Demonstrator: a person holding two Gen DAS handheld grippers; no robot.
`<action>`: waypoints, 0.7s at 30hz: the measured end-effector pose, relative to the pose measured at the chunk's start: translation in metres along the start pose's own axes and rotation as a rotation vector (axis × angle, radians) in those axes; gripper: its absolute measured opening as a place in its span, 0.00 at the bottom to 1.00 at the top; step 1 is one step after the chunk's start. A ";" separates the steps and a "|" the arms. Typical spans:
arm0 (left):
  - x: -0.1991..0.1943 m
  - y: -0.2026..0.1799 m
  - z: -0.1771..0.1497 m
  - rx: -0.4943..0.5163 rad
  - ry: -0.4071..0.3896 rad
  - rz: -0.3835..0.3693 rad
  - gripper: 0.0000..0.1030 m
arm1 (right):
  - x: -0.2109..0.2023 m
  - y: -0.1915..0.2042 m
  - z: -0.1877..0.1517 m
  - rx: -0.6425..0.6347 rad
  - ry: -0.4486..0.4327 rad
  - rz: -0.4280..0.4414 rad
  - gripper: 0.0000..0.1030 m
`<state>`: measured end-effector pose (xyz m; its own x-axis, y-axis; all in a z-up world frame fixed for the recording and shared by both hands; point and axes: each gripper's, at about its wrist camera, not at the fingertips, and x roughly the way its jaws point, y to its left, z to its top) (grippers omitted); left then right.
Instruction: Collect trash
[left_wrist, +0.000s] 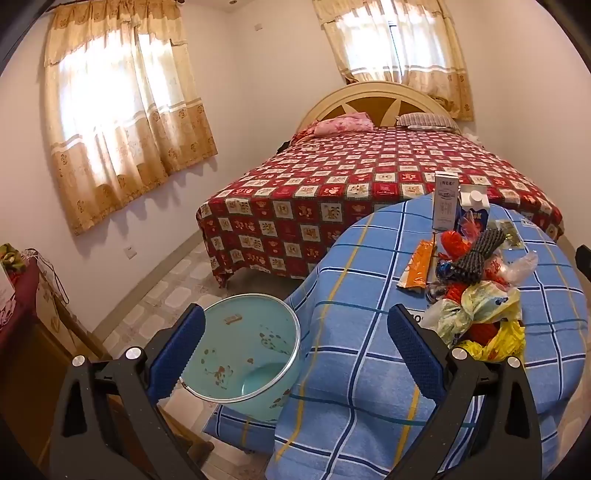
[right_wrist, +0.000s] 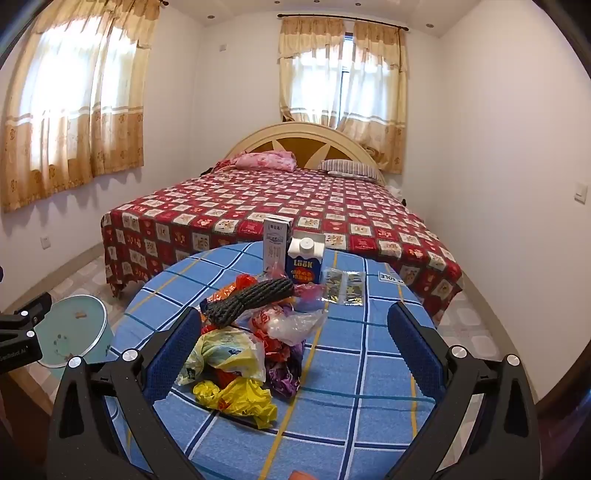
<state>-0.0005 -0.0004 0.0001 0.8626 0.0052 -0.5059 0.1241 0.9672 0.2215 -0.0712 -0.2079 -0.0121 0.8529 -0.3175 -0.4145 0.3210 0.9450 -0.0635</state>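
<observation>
Blue-check table (right_wrist: 332, 369): 2 cartons (right_wrist: 305, 258), 1 bag pile (right_wrist: 240, 354), 1 bin (left_wrist: 240, 354).

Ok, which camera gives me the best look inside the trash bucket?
The left wrist view: the pale blue bucket sits beside the table, between the open left gripper fingers, its mouth and floor visible. The right wrist view shows only its rim at the left edge, partly hidden.

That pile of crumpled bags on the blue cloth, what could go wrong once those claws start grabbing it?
Both grippers, left and right, are open and hold nothing.

1. The plastic bags lie tangled, so lifting one may drag others off the table.
2. The two cartons stand upright just behind the pile and could be knocked over.
3. The bin sits low beside the table edge, so a light bag dropped from above might miss it.
</observation>
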 end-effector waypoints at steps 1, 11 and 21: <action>0.000 0.000 0.000 0.000 0.000 0.002 0.94 | -0.001 -0.001 0.000 0.012 -0.009 0.004 0.95; -0.002 0.005 0.003 -0.006 0.005 0.004 0.94 | 0.001 0.000 0.001 0.008 0.002 0.005 0.95; 0.003 0.006 0.002 -0.017 0.004 0.015 0.94 | -0.002 0.001 0.000 0.007 -0.006 0.011 0.95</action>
<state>0.0043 0.0049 0.0018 0.8625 0.0210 -0.5057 0.1022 0.9713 0.2147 -0.0727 -0.2064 -0.0108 0.8586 -0.3081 -0.4097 0.3148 0.9477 -0.0529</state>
